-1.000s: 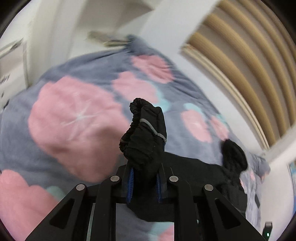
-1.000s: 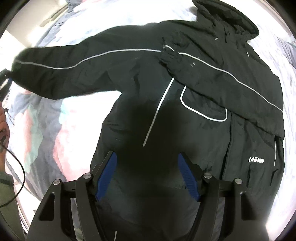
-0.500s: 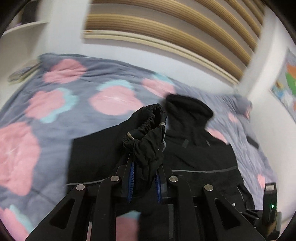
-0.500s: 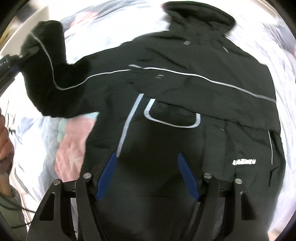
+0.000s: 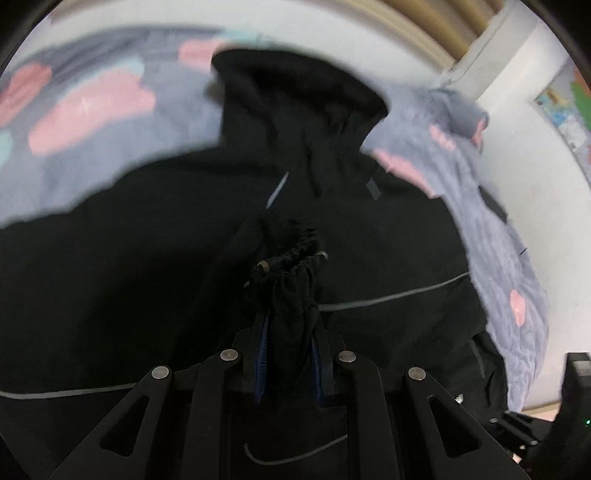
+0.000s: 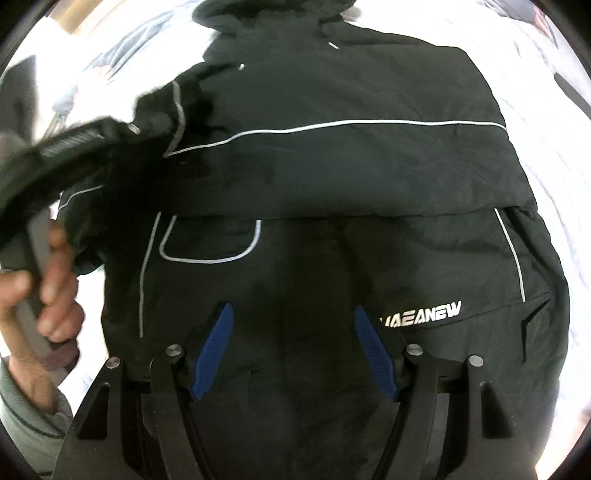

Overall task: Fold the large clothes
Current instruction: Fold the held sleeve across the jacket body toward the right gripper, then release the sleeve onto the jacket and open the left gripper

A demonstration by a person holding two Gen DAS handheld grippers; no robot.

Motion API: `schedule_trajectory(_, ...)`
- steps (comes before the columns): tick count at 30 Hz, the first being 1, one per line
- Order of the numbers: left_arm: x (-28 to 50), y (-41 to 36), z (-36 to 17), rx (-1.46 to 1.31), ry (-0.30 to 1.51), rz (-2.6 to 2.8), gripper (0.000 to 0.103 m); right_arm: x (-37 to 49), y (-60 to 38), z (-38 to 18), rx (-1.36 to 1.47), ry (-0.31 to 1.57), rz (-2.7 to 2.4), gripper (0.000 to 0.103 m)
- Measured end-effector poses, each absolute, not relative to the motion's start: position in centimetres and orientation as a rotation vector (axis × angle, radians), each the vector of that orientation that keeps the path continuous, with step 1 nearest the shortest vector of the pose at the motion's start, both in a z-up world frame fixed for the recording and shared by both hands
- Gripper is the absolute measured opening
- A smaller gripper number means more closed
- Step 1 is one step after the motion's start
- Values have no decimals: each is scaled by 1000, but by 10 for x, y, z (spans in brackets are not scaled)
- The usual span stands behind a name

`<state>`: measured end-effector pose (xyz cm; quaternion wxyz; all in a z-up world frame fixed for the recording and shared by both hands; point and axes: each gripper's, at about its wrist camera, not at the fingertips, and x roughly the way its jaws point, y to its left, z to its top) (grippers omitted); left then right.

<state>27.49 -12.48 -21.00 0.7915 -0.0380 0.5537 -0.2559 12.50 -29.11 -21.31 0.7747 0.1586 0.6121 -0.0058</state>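
A: Where's the jacket (image 6: 332, 177) lying?

B: Spread flat on the grey bedspread (image 5: 92, 140) with pink blotches, directly under both claws, front side up, hood (image 5: 295, 96) at the far end ahead of the fingers. One sleeve already lies folded across the chest, just ahead of the right gripper (image 6: 291, 354).

A: And the other sleeve?

B: Its elastic cuff (image 5: 288, 266) is pinched in the left gripper (image 5: 290, 354), the jaws clamped together on the bunched black fabric, which sticks out beyond the fingertips. The cuff hangs over the jacket's chest, below the hood.

A: The right claw?

B: Its blue pads (image 6: 212, 350) stand wide apart with nothing between them, above the lower front of the jacket. The white lettering (image 6: 421, 314) sits just right of the right-hand pad, the outlined pocket (image 6: 210, 243) up and to the left.

A: Anything further out?

B: At the far left of the right claw's view, a hand (image 6: 48, 295) grips the left tool's handle. Beyond the bedspread, slatted panelling (image 5: 443, 26) and a white wall.
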Motion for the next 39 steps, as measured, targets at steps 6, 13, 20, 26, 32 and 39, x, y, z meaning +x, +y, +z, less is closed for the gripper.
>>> schedule_trajectory(6,280,-108,-231,-253,1289,-668,39,141,-296,-222,323,1346,15,72)
schedule_trajectory(13,253,-74,-203,-399,1306,-758,67,179,-295,-202,303,1267,73,74)
schedule_trajectory(20,225,-19,-171,-420,1251,-665,71,235,-278,-188,332,1174,160,80)
schedule_trajectory(26,219,20,-158,-415,1208,-562,71,272,-254,-216,369,1195,193,82)
schedule_trajectory(32,223,37,-155,-403,1202,-499,71,283,-256,-245,497,1236,220,67)
schedule_trajectory(39,233,31,-145,-390,1162,-466,71,265,-267,-211,529,1128,322,33)
